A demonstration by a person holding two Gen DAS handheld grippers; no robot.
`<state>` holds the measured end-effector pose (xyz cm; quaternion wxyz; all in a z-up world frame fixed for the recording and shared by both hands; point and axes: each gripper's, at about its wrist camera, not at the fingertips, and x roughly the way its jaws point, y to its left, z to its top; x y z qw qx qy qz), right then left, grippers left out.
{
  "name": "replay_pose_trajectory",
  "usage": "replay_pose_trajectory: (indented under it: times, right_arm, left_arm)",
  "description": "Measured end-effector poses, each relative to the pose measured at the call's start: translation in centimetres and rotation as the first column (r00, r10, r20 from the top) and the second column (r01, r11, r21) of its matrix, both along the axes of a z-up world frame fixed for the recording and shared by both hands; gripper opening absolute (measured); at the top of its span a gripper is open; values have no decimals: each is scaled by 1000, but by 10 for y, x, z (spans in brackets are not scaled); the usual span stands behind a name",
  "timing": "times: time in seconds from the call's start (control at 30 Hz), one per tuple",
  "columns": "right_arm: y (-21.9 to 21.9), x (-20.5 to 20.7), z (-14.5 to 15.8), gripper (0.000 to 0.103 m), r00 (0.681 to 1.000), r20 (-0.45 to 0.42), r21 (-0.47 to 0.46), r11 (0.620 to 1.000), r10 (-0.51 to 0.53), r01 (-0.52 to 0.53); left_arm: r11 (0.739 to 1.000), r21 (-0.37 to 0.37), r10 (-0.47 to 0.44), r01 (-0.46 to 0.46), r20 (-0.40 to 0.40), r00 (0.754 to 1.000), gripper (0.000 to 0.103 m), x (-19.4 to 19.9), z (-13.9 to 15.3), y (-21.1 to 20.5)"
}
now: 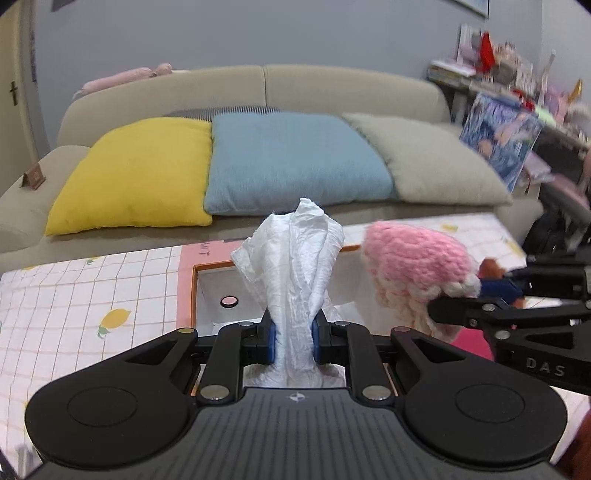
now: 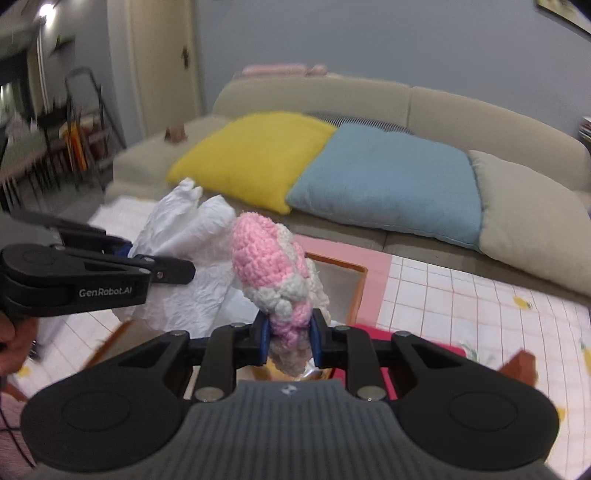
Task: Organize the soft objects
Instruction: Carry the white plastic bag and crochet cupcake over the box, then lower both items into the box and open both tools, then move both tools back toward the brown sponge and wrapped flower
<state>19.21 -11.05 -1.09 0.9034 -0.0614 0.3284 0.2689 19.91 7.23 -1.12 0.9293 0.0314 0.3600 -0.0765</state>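
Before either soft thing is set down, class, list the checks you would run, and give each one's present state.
1. Left gripper jaws pinch crumpled white cloth: ok.
2. Right gripper jaws pinch pink and cream crocheted toy: ok.
3. Open orange-rimmed white box lies below: ok.
4. The two grippers apart: ok.
5. Room left in the box: cannot tell.

Grey-blue wall [image 1: 221, 37] behind, a beige sofa [image 1: 332, 88] along it carrying a yellow cushion [image 1: 136, 173], a blue cushion [image 1: 295, 162] and a beige cushion [image 1: 436, 162] side by side. Cluttered shelves [image 1: 517, 85] off to one side, a cream door [image 2: 162, 74] on the other, a ceiling light [image 2: 46, 11] glaring.
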Motion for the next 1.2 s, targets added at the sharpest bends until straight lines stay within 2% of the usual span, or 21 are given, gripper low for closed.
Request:
replay_pose_trajectory:
  times: [0.07,0.23,0.33,0.43,0.6,0.77,0.83,0.93,0.97,1.03,1.07,1.2]
  right_arm:
    - [15,19,-11,20,1000,-24,-57,998,12,-13]
    - [41,49,-35,20,999,-5,-214,976,45,-45]
    - [56,56,-48,20,994,11,-323,941,109,-100]
    - [65,65,-61,20,989,5,-386,913,145,-132]
    - [73,73,-77,20,982,-13,-430,885,191,-178]
    - [78,79,-90,22,975,-41,-454,865,220,-214]
    - [77,79,-91,23,973,-44,-457,862,226,-221]
    - [72,79,-90,25,974,-39,-432,875,224,-218]
    - [70,79,-88,29,974,-45,-417,882,223,-221]
    - [64,77,-83,35,974,-47,-391,893,222,-223]
    - [61,75,-79,38,974,-40,-381,898,221,-219]
    - [53,68,-66,41,977,-19,-341,917,213,-207]
  left_arm:
    - [999,34,-3,3,-19,1000,19,10,-10,2]
    - [996,92,-9,17,-91,996,19,35,-34,8]
    - [993,118,-16,31,-128,992,19,47,-47,7]
    - [988,152,-15,38,-149,989,19,56,-58,6]
    - [984,171,-8,45,-210,978,20,69,-76,9]
    - [981,190,-4,50,-236,972,22,72,-86,11]
    - [983,179,-7,51,-235,972,32,70,-85,12]
    - [981,184,-13,56,-225,974,38,70,-83,11]
    - [979,196,-11,55,-215,976,42,68,-81,11]
    - [977,209,-7,47,-189,982,59,67,-77,11]
    - [977,208,-8,45,-178,984,61,65,-74,12]
    - [981,192,-12,41,-147,989,65,55,-60,12]
